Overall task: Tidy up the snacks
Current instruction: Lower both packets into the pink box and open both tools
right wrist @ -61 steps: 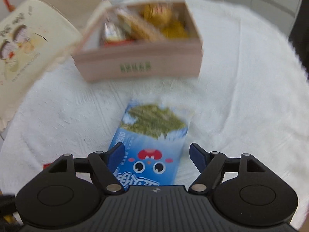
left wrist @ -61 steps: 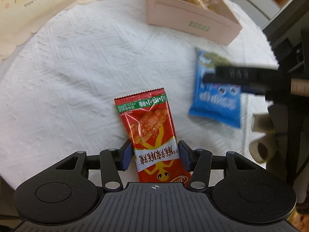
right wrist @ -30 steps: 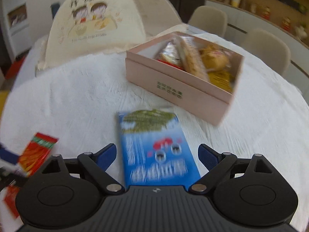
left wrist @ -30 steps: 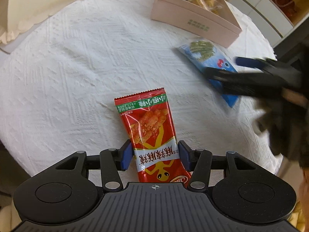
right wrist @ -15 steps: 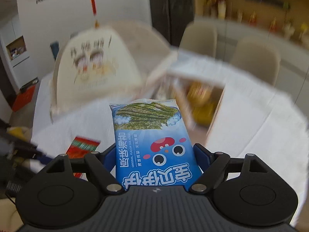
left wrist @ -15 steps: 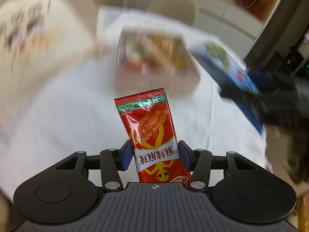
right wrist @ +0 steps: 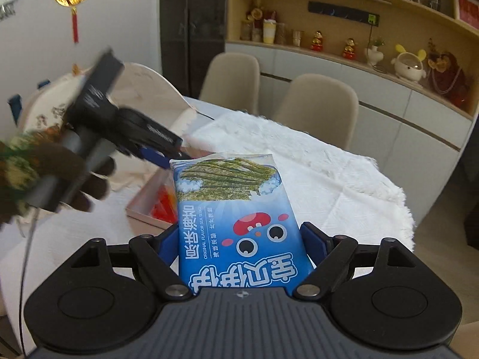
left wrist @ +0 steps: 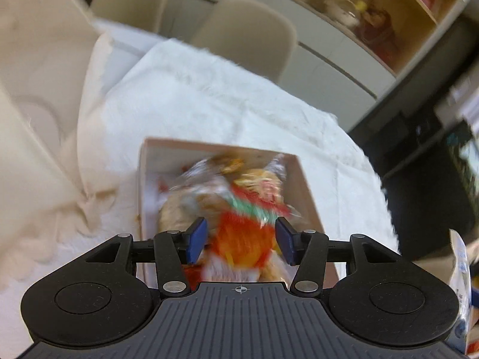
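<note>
My left gripper [left wrist: 241, 240] hangs over the pink snack box [left wrist: 308, 188] with its jaws spread apart. The red snack packet [left wrist: 242, 239] is blurred between and below the fingers, over the snacks in the box; I cannot tell whether it touches the pads. My right gripper [right wrist: 239, 239] is shut on the blue seaweed snack packet [right wrist: 236, 209] and holds it upright in the air, to the right of the box [right wrist: 143, 206]. The left gripper also shows in the right wrist view [right wrist: 155, 152], above the box.
The white tablecloth [left wrist: 209, 95] covers a round table. A cream printed cloth [left wrist: 36, 125] lies left of the box. Beige chairs [right wrist: 317, 104] stand at the table's far side, with a cabinet and shelves behind.
The left gripper moved over the box and its jaws opened wider; the red packet now looks blurred and lower. The right gripper holds the blue packet slightly higher.
</note>
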Demonstrator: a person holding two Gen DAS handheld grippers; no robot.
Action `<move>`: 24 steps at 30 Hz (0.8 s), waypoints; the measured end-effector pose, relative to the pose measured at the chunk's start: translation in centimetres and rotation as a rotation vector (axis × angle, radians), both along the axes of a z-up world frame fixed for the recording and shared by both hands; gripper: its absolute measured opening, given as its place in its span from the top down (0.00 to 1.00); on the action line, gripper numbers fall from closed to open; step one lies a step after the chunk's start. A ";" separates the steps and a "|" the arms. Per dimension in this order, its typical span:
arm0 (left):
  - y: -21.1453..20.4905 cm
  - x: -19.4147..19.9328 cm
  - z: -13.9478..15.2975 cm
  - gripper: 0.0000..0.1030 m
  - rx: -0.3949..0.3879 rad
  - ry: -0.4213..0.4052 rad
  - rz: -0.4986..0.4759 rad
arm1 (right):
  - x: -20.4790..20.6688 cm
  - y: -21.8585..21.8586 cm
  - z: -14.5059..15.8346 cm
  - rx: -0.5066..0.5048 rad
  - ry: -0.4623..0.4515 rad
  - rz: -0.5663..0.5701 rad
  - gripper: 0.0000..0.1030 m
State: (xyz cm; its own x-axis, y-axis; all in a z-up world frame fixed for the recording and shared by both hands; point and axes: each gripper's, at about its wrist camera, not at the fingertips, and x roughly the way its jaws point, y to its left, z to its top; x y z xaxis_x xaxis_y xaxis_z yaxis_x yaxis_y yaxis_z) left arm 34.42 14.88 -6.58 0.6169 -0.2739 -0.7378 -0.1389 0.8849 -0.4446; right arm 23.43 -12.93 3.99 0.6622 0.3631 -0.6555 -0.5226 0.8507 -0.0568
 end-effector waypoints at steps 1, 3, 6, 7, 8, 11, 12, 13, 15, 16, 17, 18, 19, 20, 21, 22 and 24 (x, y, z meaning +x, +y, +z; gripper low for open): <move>0.8 -0.8 0.1 0.47 -0.039 -0.026 0.022 | 0.3 0.5 0.1 0.003 0.000 -0.009 0.20; 2.0 -3.2 0.8 0.47 -0.080 -0.076 0.051 | 1.8 1.5 0.0 0.033 0.009 -0.020 0.20; 3.1 -7.1 2.2 0.46 -0.032 -0.134 0.083 | 5.0 3.8 -0.6 0.098 0.037 -0.025 0.20; 3.0 -8.2 2.4 0.46 -0.018 -0.151 0.089 | 6.6 4.9 -1.1 0.136 0.051 -0.029 0.19; 3.0 -9.1 2.4 0.46 -0.011 -0.168 0.088 | 8.0 5.8 -1.7 0.155 0.062 -0.036 0.16; 1.9 -12.4 2.0 0.47 -0.033 -0.203 0.078 | 11.9 8.7 -5.0 0.180 0.126 -0.049 0.14; 1.6 -13.4 1.6 0.47 -0.027 -0.205 0.082 | 12.6 9.1 -6.2 0.192 0.157 -0.057 0.15; 1.0 -14.3 1.1 0.46 -0.005 -0.203 0.083 | 12.8 9.2 -7.3 0.206 0.190 -0.070 0.15; -0.6 -15.7 -0.3 0.46 0.077 -0.190 0.069 | 12.6 8.7 -8.9 0.237 0.252 -0.095 0.15; -1.7 -16.7 -1.1 0.46 0.128 -0.183 0.060 | 11.9 8.1 -9.4 0.252 0.274 -0.109 0.15; -2.5 -17.5 -1.7 0.46 0.167 -0.173 0.050 | 10.8 7.4 -9.8 0.264 0.286 -0.116 0.15; -3.7 -18.3 -2.5 0.46 0.211 -0.160 0.040 | 9.5 6.8 -10.2 0.270 0.287 -0.121 0.15; -4.6 -19.3 -3.2 0.46 0.241 -0.152 0.035 | 7.4 5.8 -10.6 0.267 0.283 -0.127 0.15; -5.4 -20.3 -3.9 0.46 0.260 -0.148 0.036 | 5.8 5.0 -10.9 0.259 0.255 -0.123 0.15; -6.1 -21.3 -4.6 0.46 0.267 -0.141 0.043 | 3.5 4.2 -11.3 0.231 0.209 -0.113 0.14; -6.7 -22.4 -5.3 0.46 0.265 -0.133 0.056 | 1.6 3.6 -11.8 0.193 0.185 -0.113 0.14; -7.4 -24.1 -6.4 0.46 0.247 -0.118 0.088 | -2.0 2.4 -13.1 0.132 0.170 -0.130 0.14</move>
